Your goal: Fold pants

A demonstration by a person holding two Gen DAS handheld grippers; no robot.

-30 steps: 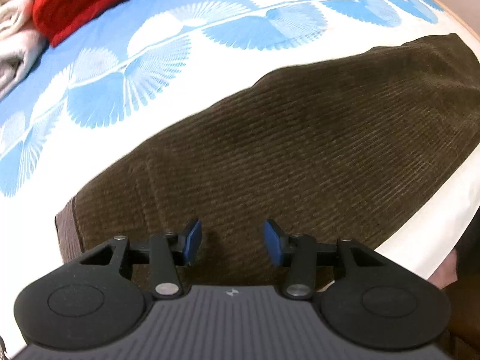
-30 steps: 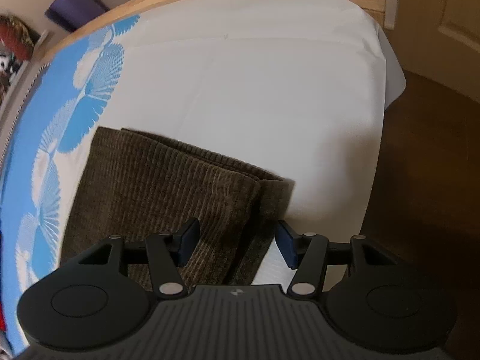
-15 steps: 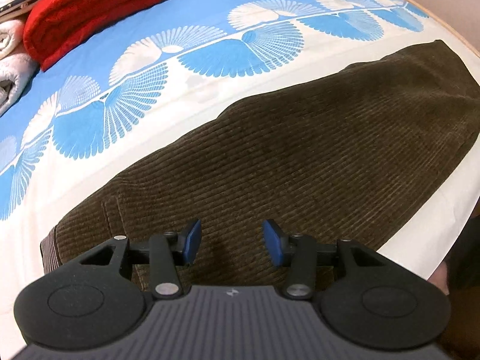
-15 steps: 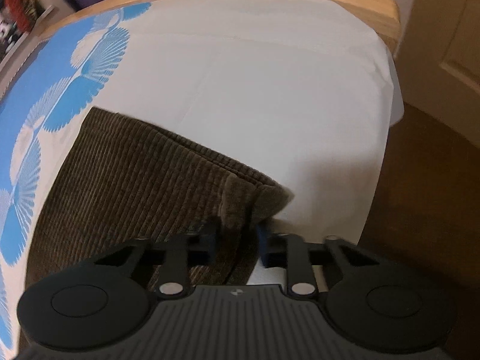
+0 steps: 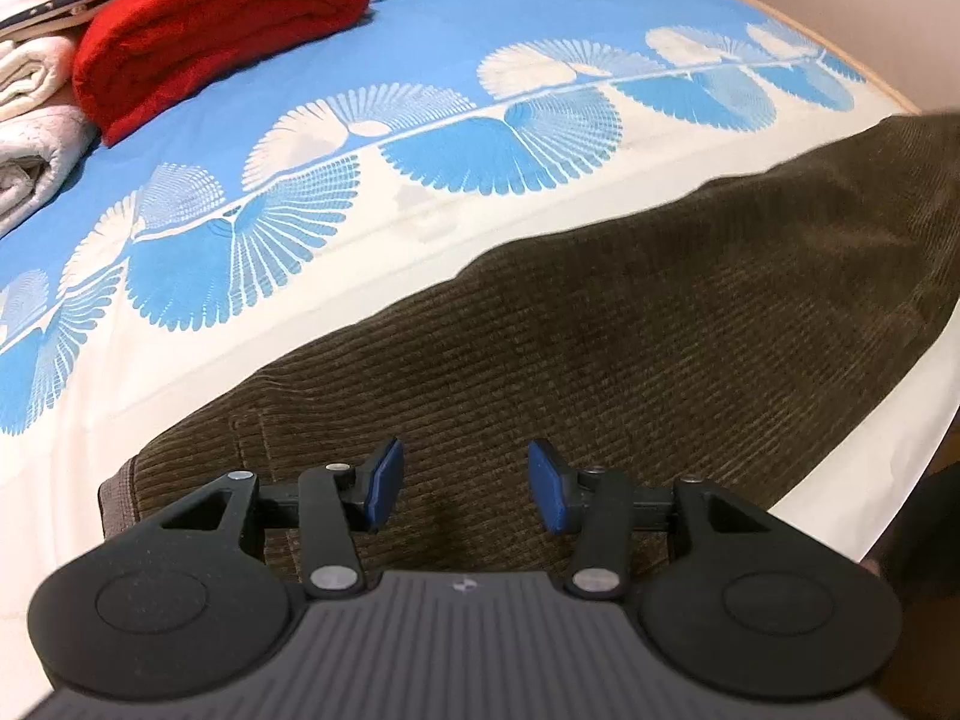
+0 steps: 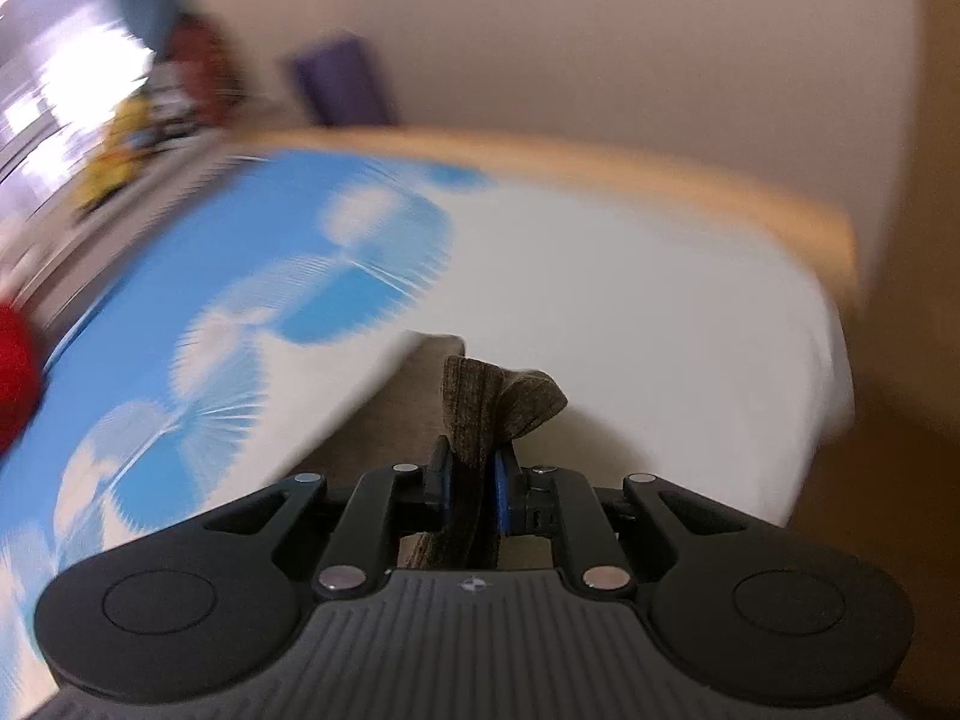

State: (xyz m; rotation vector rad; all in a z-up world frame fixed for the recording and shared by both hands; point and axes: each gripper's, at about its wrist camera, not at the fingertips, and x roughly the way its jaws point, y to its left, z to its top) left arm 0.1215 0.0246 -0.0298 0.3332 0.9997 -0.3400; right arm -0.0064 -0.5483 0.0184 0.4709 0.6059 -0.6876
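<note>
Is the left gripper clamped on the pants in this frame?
No, the left gripper hovers over the brown corduroy pants with its blue pads wide apart and nothing between them.

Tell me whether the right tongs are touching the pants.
Touching. In the right wrist view, the right tongs are shut on a bunched fold of the brown corduroy pants, fabric pinched between both blue pads.

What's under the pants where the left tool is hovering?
The pants lie on the bedspread, whose white part shows along both long edges. Directly beneath the open left tool only brown cloth shows; anything under it is covered.
</note>
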